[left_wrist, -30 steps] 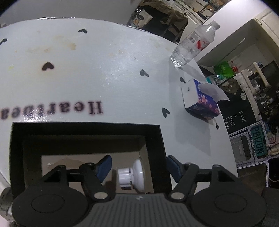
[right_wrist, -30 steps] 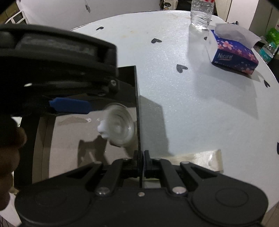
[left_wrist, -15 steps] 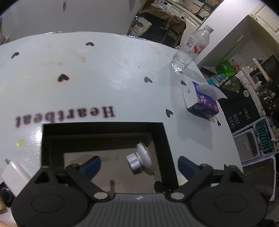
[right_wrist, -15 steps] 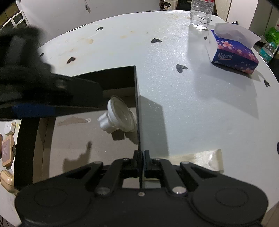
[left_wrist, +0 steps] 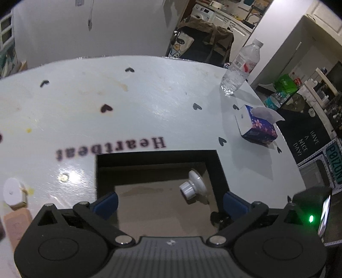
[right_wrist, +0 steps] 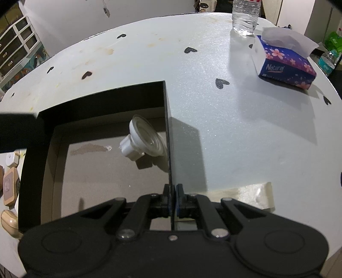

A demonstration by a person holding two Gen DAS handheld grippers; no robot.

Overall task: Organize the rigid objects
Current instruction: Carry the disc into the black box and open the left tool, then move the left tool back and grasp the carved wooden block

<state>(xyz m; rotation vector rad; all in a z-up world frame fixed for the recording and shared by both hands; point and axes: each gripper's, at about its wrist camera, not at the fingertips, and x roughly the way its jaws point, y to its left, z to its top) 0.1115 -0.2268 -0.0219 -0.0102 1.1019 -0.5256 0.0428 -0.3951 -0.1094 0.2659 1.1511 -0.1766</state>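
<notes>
Lay tipped on its side by the right wall inside the black box point(right_wrist: 102, 100) — white suction cup point(right_wrist: 142, 138) — with left gripper point(left_wrist: 170, 201) spread wide and empty above it, right gripper point(right_wrist: 172, 201) pinched tight on that wall.

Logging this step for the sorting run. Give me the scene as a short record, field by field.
container: black box, open top, on the white table
inside box: one white suction cup, lying tilted by the right wall
left gripper: open, empty, above the box's near edge
right gripper: shut on the box's right wall
outside box, left side: small items, among them a tan block and a white disc
far side of table: tissue box, water bottle
</notes>
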